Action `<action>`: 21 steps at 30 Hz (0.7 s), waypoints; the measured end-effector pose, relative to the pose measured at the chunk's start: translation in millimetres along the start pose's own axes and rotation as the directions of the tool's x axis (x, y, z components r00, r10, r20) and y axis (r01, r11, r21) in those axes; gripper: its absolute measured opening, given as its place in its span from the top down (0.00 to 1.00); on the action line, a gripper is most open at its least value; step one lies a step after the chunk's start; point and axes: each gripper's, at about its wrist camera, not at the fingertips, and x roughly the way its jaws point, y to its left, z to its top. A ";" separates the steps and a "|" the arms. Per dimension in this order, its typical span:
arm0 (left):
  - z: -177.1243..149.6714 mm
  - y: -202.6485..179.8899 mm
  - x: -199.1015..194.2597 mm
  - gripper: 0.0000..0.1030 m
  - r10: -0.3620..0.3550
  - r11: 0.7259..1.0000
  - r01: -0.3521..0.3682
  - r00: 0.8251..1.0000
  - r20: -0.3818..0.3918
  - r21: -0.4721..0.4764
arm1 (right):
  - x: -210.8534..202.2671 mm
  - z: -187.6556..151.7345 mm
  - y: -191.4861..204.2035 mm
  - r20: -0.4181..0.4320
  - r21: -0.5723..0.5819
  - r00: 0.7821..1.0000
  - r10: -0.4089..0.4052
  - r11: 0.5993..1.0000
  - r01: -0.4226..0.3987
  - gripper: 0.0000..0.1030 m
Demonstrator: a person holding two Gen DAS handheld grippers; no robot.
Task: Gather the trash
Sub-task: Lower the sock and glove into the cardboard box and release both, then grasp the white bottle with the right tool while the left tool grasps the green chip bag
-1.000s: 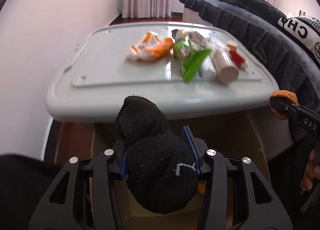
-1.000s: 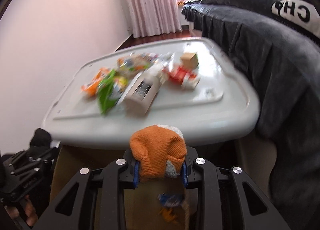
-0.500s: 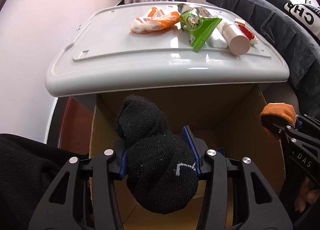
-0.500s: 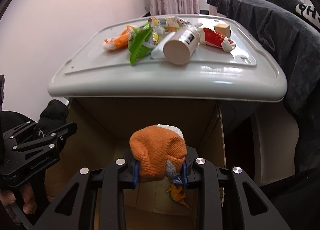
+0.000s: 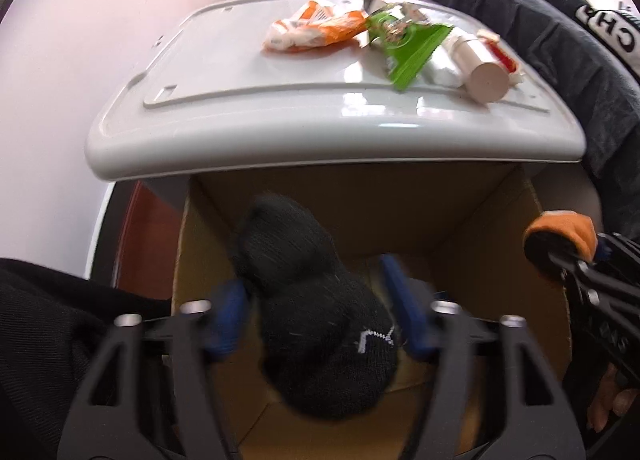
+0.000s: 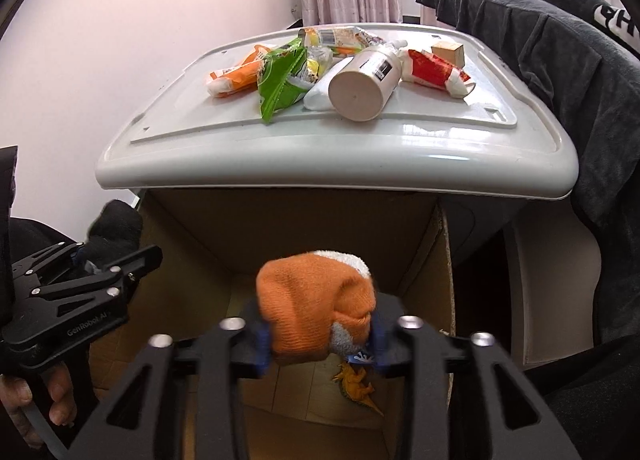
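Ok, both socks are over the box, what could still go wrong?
The left gripper is opening; the black sock sits near the box wall and might snag there. The right gripper is opening, but the orange sock may cling to a pad.

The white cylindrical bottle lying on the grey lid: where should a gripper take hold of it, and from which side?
Probably grip the white cylindrical bottle across its round body, coming from above. It lies on its side on the grey lid, flat base toward the camera, so its curved flanks are exposed; a white packet crowds one flank.
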 end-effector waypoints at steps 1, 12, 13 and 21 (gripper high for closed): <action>-0.3 0.6 -0.4 0.22 0.007 1.000 -0.007 1.000 0.007 -0.007 | -1.8 -0.2 -0.4 0.015 0.003 1.000 -0.007 1.000 0.007 0.26; -2.1 0.2 0.2 0.22 0.018 1.000 -0.018 1.000 0.011 0.001 | -6.9 3.5 -11.7 0.046 0.057 0.999 -0.001 0.998 -0.002 0.26; -2.0 0.7 0.3 0.22 0.020 1.000 -0.020 1.000 0.009 -0.003 | -7.9 6.8 -13.0 0.053 0.061 0.999 -0.005 0.998 0.002 0.26; 1.3 8.9 -3.5 0.22 0.003 0.999 -0.001 0.999 0.034 -0.053 | -7.9 49.8 -27.7 0.082 0.101 0.997 -0.014 0.995 0.006 0.33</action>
